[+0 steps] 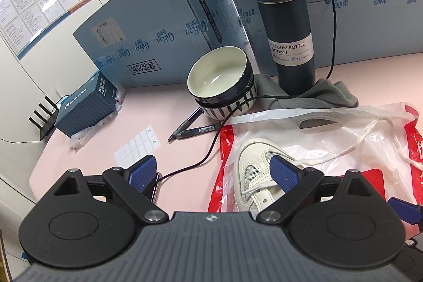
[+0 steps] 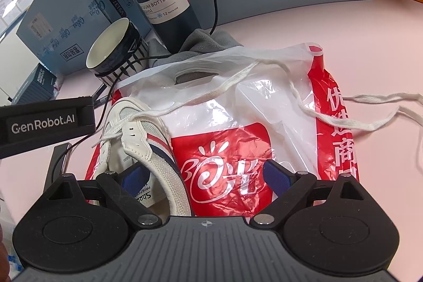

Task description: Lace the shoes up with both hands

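Note:
A white sneaker (image 1: 252, 171) with red and navy side stripes (image 2: 158, 147) lies on a red-and-white plastic bag (image 2: 232, 123). Its white lace (image 2: 224, 91) is threaded through the front eyelets, and the long loose ends trail right across the bag (image 1: 364, 139). My left gripper (image 1: 214, 172) is open wide above the shoe's toe side, with its right pad (image 1: 284, 173) over the laced vamp. My right gripper (image 2: 206, 176) is open over the shoe's heel side. The shoe's collar lies between its fingers, untouched by the pads. The left gripper's body (image 2: 45, 120) shows beside the shoe.
Behind the bag stand a striped bowl (image 1: 222, 78), a dark vacuum bottle (image 1: 286, 25) on a grey cloth (image 1: 325, 95), and blue cartons (image 1: 148, 44). A black cable (image 1: 211, 149) crosses the pink table (image 1: 92, 139). Two pens (image 1: 195, 130) and a small box (image 1: 87, 107) lie to the left.

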Demonstrator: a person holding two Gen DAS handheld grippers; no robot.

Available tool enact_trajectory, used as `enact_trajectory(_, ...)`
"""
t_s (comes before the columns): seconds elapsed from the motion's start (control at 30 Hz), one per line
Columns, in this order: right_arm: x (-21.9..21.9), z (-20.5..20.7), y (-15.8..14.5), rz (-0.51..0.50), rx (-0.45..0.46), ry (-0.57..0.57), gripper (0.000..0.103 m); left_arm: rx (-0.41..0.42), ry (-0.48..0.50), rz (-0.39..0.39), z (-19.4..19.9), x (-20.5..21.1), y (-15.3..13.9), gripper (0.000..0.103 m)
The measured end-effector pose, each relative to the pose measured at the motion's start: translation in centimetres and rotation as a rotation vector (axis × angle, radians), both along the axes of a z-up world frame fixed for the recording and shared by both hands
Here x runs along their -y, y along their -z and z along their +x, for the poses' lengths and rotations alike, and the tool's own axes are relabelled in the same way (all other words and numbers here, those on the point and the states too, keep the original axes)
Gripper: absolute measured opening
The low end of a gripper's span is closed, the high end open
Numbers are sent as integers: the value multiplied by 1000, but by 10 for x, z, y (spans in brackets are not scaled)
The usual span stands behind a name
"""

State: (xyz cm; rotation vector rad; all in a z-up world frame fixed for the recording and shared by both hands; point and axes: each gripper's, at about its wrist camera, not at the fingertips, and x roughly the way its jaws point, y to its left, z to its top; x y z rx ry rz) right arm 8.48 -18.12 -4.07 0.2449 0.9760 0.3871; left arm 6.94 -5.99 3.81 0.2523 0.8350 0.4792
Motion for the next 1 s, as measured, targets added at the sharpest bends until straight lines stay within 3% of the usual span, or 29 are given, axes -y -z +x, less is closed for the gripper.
enact_trajectory(0.07, 0, 0, 0, 3, 1, 0, 92, 8, -5, 22, -1, 1, 0, 103)
enact_trajectory(0.27, 0, -1, -1, 10, 2, -2, 92, -10, -7, 37, -2, -2, -3, 103)
enact_trajectory(0.6, -4, -1, -4, 15, 0, -29, 93, -91, -1, -75, 6, -10, 0, 103)
enact_trajectory(1.0, -6, -4, -3, 17, -4, -30, 93, -110, 34, -93, 8, -6, 2, 103)
